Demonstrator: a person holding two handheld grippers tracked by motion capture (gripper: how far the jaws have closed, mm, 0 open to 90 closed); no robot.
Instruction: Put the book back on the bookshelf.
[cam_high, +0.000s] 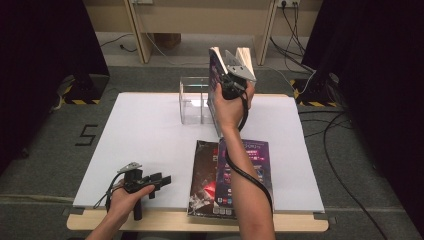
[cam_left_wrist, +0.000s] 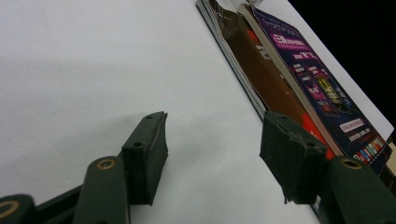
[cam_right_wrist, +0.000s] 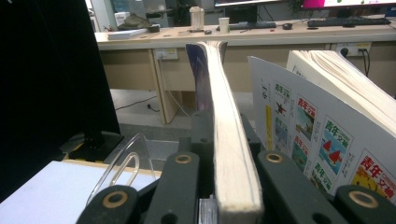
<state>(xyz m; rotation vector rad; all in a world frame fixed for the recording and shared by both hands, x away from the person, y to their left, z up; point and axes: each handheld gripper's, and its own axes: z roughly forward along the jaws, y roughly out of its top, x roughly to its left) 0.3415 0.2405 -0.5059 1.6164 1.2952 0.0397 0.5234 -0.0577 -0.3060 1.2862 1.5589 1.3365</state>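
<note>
Black jaws of my right gripper (cam_right_wrist: 219, 196) sit clenched on the spine end of a magazine (cam_right_wrist: 229, 140), its cream page block standing edge-on between the pads. In the high view that gripper (cam_high: 231, 82) holds the magazine (cam_high: 217, 70) upright above the far side of the table (cam_high: 145, 130), right over a clear rack (cam_high: 194, 102). I judge the upright hold is meant to let the thin edge slide down into one of the rack's slots; flat, it would never fit. A second volume (cam_right_wrist: 327, 140), with a glossy white cover printed with small boat pictures, stands just beside it, its pages fanning loose; whether it already rests in the rack I cannot tell.

My left gripper (cam_left_wrist: 212, 154) rests low near the table's front left edge, jaws released and spread wide with nothing between them, the rubbery pads chipped at the corners. It looks parked, out of the way of the working hand.

Two more magazines (cam_high: 230, 175) lie flat and overlapping near the front edge, a brown cover under a purple one, both slick and thin, likely waiting their turn. The table is matte white, and the rack looks like hard, clear plastic.
</note>
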